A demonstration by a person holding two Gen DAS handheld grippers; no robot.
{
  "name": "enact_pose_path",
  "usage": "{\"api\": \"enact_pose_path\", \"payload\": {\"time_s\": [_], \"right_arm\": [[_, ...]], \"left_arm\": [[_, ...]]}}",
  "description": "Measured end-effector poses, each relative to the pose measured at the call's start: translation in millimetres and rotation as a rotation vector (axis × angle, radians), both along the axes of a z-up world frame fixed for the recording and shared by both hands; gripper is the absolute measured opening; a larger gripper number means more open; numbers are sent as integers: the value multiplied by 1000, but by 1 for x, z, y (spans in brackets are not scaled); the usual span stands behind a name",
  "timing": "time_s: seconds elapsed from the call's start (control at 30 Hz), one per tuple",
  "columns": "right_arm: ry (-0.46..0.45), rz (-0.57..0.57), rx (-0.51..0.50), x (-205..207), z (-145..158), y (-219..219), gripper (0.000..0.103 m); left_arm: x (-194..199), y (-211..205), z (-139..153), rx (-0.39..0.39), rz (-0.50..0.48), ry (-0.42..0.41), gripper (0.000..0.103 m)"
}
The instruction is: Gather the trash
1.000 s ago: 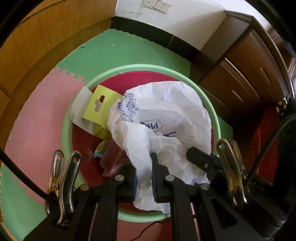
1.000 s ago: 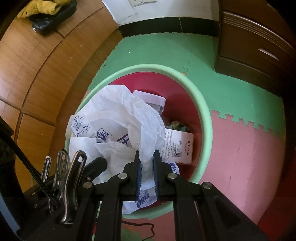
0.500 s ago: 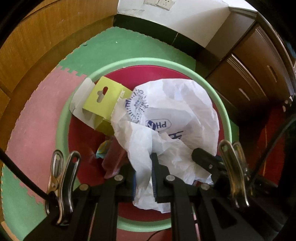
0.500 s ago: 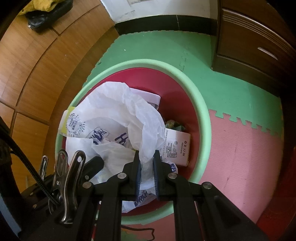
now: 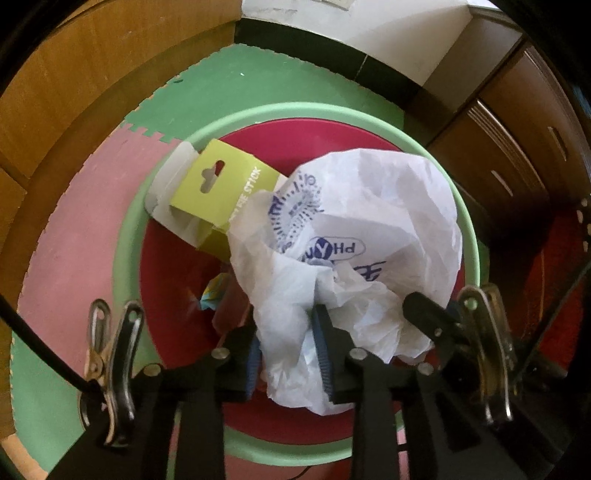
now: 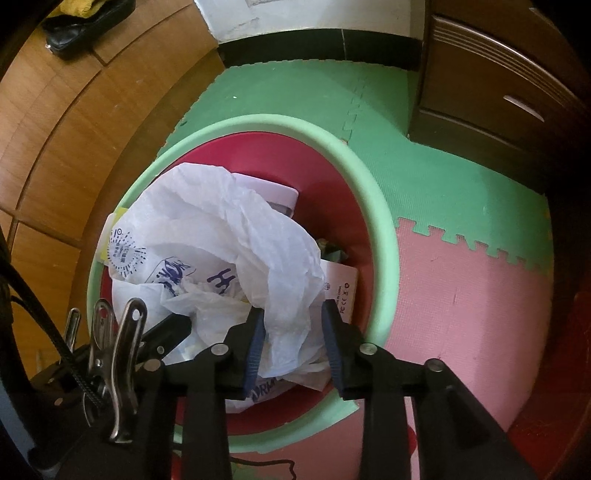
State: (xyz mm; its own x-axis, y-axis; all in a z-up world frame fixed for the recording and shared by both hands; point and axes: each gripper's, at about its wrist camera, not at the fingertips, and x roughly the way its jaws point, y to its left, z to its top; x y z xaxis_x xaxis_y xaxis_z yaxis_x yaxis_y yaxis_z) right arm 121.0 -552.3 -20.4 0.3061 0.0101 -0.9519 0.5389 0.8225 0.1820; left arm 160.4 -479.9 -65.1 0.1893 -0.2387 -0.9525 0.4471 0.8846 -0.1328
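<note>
A crumpled white plastic bag [image 5: 373,229] with blue print lies on top of the trash in a round bin with a green rim [image 5: 280,114] and red inside. My left gripper [image 5: 288,350] points down over the bin's near side. Its jaws are opening, and a fold of the bag hangs loosely between the blue pads. My right gripper [image 6: 293,339] is opening too, over another fold of the same bag [image 6: 229,229], with a gap beside its right pad. A yellow-green card box [image 5: 221,192] leans on the bin's left rim. A white printed box [image 6: 341,288] lies under the bag.
The bin [image 6: 373,206] stands on pink [image 6: 461,314] and green foam mats [image 6: 303,96]. Dark wooden drawers [image 6: 498,85] stand at the right. Wooden flooring [image 6: 74,140] runs along the left, with a black bag [image 6: 85,22] on it at the far end.
Both grippers were shut on folds of the white bag; now both pairs of jaws stand apart. The bag has settled lower into the bin.
</note>
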Motion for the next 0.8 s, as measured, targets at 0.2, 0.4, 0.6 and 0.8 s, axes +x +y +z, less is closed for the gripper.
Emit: {"api": "enact_pose_path", "payload": {"time_s": [0.2, 0.4, 0.6, 0.8], "right_arm": [[-26, 6, 3, -2, 7, -1, 44], [-70, 35, -2, -6, 24, 3, 46], [-116, 47, 6, -13, 45, 6, 46], [-175, 68, 10, -27, 73, 12, 46]], "left_arm": [[3, 11, 9, -23, 29, 4, 45], [-2, 15, 26, -39, 27, -5, 45], [-12, 20, 50, -58, 11, -41, 49], [-27, 24, 76, -50, 4, -98, 51]]}}
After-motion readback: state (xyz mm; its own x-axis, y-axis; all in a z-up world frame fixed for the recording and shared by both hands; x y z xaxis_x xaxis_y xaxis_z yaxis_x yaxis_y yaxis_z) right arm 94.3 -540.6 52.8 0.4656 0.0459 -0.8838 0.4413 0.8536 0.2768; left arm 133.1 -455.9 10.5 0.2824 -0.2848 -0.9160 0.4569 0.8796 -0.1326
